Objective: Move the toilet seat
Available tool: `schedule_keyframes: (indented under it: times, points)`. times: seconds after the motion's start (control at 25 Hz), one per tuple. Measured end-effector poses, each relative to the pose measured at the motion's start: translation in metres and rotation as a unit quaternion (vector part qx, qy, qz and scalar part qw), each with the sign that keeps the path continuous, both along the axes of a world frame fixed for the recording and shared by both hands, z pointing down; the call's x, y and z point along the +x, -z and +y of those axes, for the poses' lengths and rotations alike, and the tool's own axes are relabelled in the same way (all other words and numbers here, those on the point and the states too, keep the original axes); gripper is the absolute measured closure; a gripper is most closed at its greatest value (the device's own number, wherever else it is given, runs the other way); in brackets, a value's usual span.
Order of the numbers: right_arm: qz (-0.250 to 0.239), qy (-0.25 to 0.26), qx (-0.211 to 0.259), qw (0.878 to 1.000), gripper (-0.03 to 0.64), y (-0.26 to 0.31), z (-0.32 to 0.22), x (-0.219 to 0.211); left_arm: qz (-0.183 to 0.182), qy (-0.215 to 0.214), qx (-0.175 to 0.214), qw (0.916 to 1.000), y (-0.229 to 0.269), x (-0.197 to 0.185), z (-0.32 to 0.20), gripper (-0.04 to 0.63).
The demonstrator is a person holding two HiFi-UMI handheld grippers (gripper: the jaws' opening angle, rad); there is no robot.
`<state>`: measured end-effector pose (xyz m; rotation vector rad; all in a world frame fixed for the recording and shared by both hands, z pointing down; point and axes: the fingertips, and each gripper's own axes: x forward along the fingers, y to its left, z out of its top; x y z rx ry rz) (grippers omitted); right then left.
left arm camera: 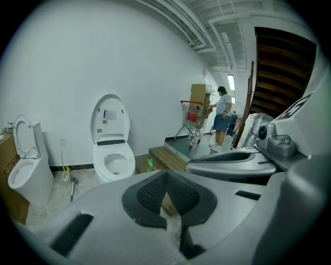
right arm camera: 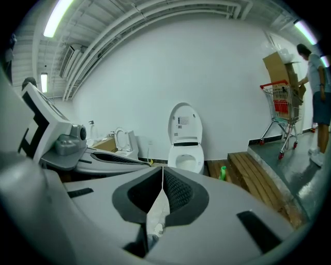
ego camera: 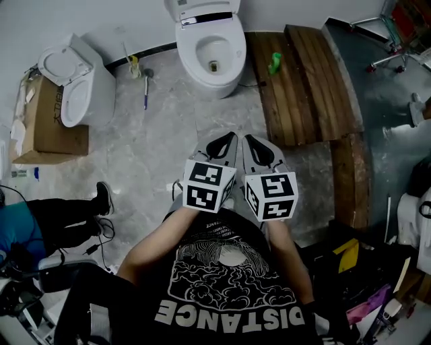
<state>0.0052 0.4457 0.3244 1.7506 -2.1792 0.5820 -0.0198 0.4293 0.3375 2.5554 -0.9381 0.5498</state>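
Observation:
A white toilet [ego camera: 210,54] stands against the far wall, its bowl open and its lid [ego camera: 201,8] raised against the wall; it also shows as the toilet [left arm camera: 111,155] and the toilet [right arm camera: 185,150] in both gripper views. I cannot tell whether the seat ring is up or down. My left gripper [ego camera: 224,140] and right gripper [ego camera: 250,140] are held side by side close to my chest, well short of the toilet. Both are shut with nothing between their pads [left arm camera: 166,189] [right arm camera: 163,189].
A second white toilet [ego camera: 77,81] with raised lid stands far left beside a cardboard box [ego camera: 47,121]. A wooden step [ego camera: 306,81] with a green bottle [ego camera: 275,63] lies right of the main toilet. A brush [ego camera: 146,84] lies on the floor. Another person's leg [ego camera: 67,219] is at left.

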Motion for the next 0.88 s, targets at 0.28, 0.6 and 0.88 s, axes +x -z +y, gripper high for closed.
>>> schedule_keyframes:
  times: [0.28, 0.6, 0.88]
  points:
    - [0.001, 0.002, -0.018, 1.0, 0.597, -0.014, -0.055, 0.009, -0.001, 0.004, -0.018, 0.9998, -0.014, 0.009, -0.055, 0.583]
    - [-0.004, 0.01, -0.054, 0.999, 0.598, -0.03, -0.129, 0.007, 0.0, 0.009, -0.047, 0.9989, -0.028, 0.008, -0.127, 0.583]
    - [-0.021, 0.014, -0.079, 0.997, 0.597, -0.043, -0.175, 0.005, 0.003, 0.004, -0.071, 0.9975, -0.041, 0.01, -0.173, 0.583]
